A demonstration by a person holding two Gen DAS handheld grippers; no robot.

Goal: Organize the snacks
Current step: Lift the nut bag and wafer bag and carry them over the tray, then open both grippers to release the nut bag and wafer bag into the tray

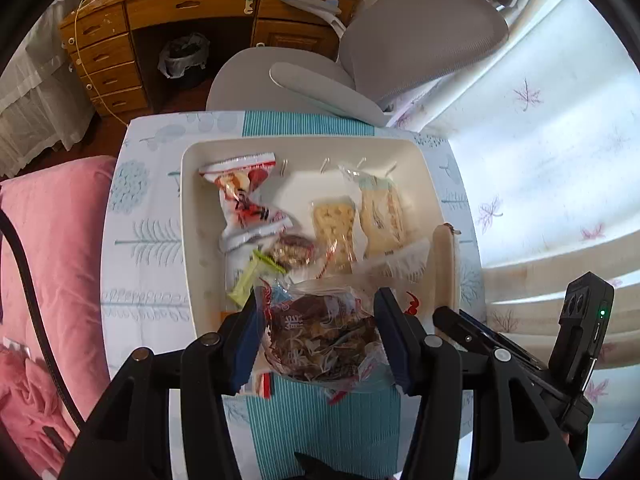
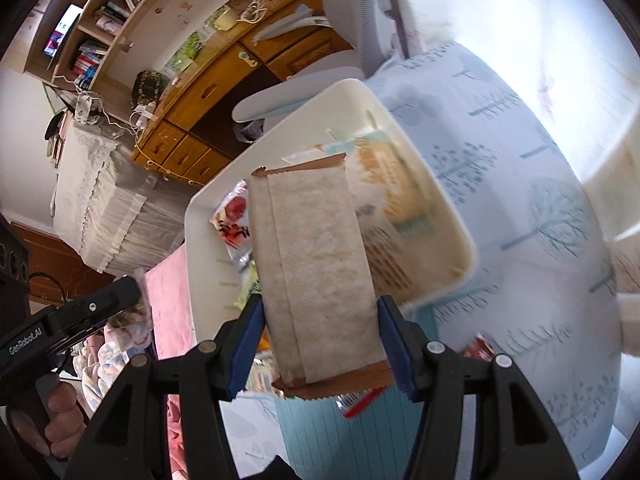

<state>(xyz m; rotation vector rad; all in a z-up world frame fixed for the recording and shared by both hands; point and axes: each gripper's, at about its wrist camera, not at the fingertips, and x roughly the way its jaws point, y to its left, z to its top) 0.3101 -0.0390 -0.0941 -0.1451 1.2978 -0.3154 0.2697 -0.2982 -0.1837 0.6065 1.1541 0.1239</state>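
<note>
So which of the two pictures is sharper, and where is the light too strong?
Left wrist view: sharp, the white plastic tray and its snacks crisp; the bed cover at right is washed out. Right wrist view: motion blur smears the tray; only the brown-edged pale snack bar stays fairly sharp; top right is blown out.

grey office chair (image 1: pixel 400 40) beside wooden desk (image 1: pixel 200 4); pink bedding (image 1: pixel 52 248) left.

Both tools point steeply down with blue pads (image 1: pixel 394 338) clamped, the left tool (image 1: pixel 316 336) on a dark snack packet (image 1: pixel 320 336), the right tool (image 2: pixel 320 328) on a pale wafer bar (image 2: pixel 316 264).
</note>
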